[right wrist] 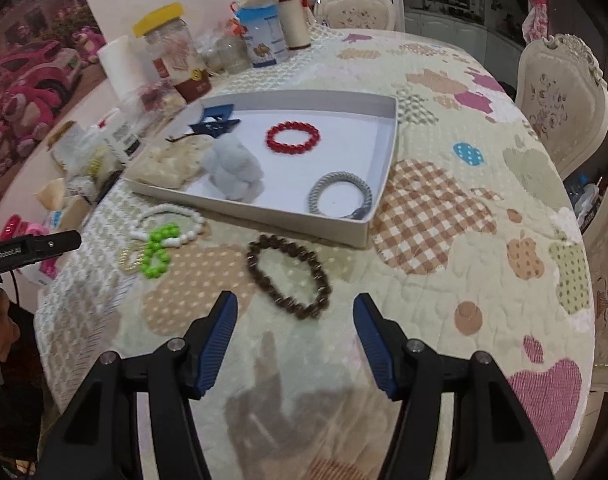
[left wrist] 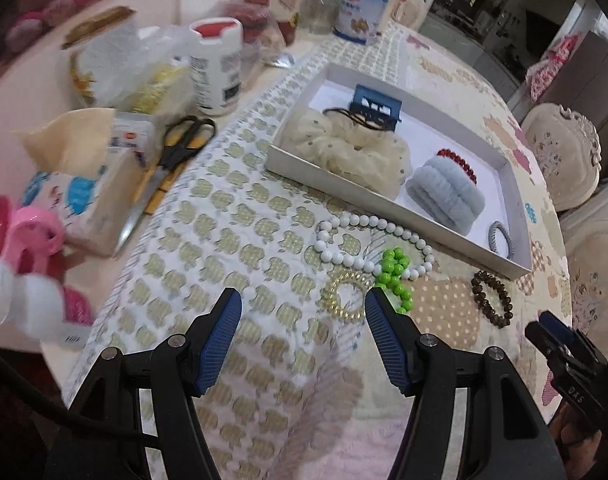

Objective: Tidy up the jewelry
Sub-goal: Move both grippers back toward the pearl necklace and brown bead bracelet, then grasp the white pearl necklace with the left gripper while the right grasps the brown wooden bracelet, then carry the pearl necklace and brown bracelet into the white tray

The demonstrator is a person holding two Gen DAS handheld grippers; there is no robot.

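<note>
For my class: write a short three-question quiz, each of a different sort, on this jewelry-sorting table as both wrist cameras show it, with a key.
1. True or false: the red bead bracelet lies inside the white tray.
2. Multiple choice: which item lies nearest ahead of the right gripper? A) the brown bead bracelet B) the scissors C) the grey hair tie
3. Fill in: the green beads lie on the cloth across the ____ bead necklace.

Key: 1 true. 2 A. 3 white. Both grippers, including the left gripper, are open and hold nothing.
</note>
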